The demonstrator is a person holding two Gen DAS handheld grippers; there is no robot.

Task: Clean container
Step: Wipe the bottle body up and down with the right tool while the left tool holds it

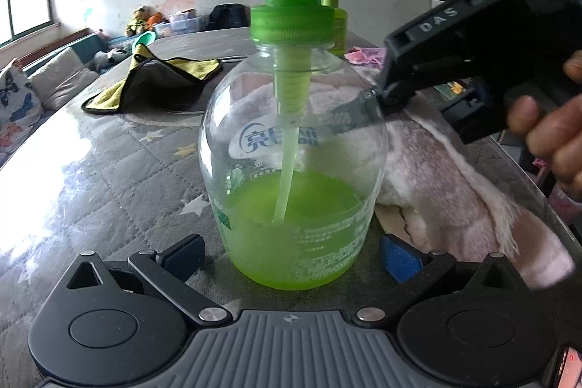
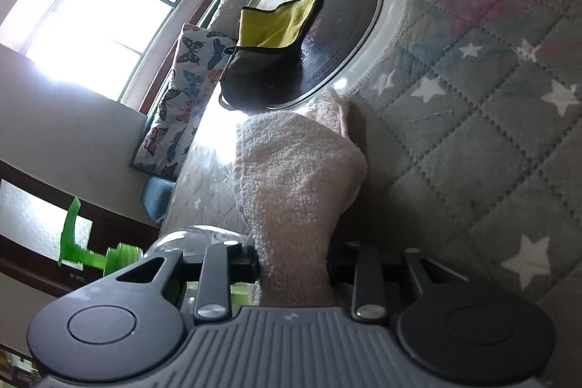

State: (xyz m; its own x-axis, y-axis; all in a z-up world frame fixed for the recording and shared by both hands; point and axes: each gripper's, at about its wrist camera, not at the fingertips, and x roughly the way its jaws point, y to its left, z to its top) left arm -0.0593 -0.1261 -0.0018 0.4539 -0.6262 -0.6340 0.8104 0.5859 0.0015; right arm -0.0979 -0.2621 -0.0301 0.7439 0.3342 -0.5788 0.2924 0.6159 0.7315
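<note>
Basically, the table (image 1: 109, 170) carries everything. The bottle (image 1: 291, 148) stands upright on it between the spread jaws of the left hand-held gripper (image 1: 291, 255), pads flanking the base without touching — likely bracketing it so it won't slide. The right hand-held gripper (image 2: 293, 270) is clamped on the towel (image 2: 298, 177), beside the bottle's far side, presumably ready for wiping the glass. A yellow cloth (image 1: 145, 82) lies well beyond, spare.

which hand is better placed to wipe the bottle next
Right. Its tool is shut on the pink towel, right beside the pump bottle. The left tool brackets the bottle's base and carries no cloth, better suited to steadying.
</note>
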